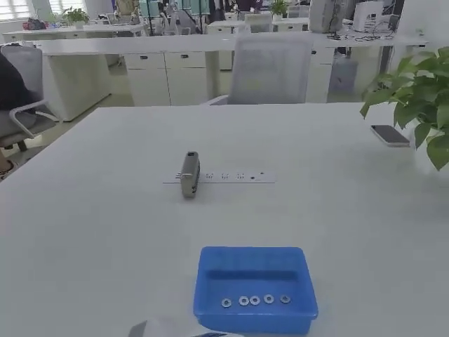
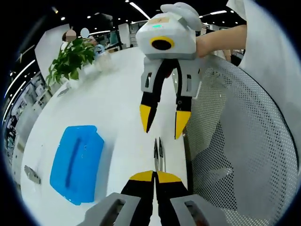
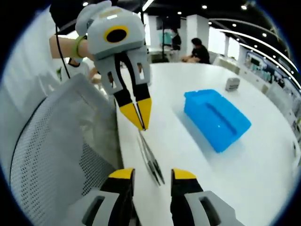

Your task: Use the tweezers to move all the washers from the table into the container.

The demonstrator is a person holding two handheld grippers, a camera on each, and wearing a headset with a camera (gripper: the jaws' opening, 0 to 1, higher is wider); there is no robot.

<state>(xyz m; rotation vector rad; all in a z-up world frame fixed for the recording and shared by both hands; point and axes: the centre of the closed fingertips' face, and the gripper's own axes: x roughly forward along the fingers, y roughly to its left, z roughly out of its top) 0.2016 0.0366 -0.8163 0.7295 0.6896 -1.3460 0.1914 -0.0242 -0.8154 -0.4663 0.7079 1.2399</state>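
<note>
The blue container (image 1: 252,254) stands near the table's front edge with several washers (image 1: 255,300) in a row inside it. My left gripper (image 2: 155,175) is shut on one end of the thin metal tweezers (image 2: 158,155), near the table's edge. Opposite it, my right gripper (image 2: 163,120) stands open. In the right gripper view the tweezers (image 3: 150,160) run from the left gripper (image 3: 141,113) down between the right gripper's (image 3: 153,175) spread jaws. The container (image 2: 75,162) lies off to the side of both grippers, as the right gripper view's container (image 3: 216,117) also shows.
A grey device (image 1: 189,173) sits on a flat strip at mid-table. At the far right are a phone (image 1: 390,135) and a potted plant (image 1: 421,91). A mesh chair back (image 2: 244,150) stands right beside the grippers at the table edge.
</note>
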